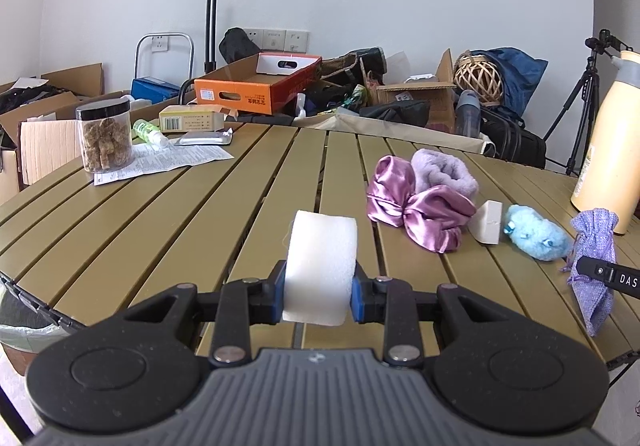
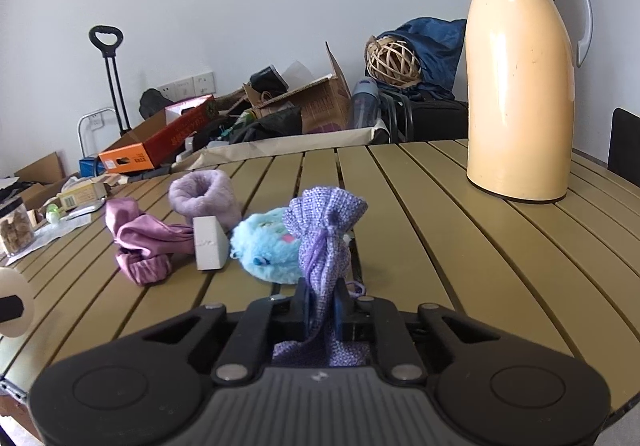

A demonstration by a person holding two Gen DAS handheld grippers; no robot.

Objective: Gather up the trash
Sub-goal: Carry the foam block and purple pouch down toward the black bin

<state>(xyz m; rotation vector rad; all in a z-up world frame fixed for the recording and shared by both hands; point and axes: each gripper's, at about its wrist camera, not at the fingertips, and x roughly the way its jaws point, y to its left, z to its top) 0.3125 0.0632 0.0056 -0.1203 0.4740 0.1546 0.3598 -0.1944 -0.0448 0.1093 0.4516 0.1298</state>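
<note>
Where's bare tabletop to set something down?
Free: the slats between the jar with its paper sheet and the purple satin cloth; also between the drawstring pouch and the thermos. Crowded: cloth, white block, blue plush.

"DAS" on right tool point(image 1: 608, 274)

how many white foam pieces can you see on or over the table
2: a curved foam piece clamped in the left tongs, and a foam wedge on the table beside the blue plush toy.
</note>
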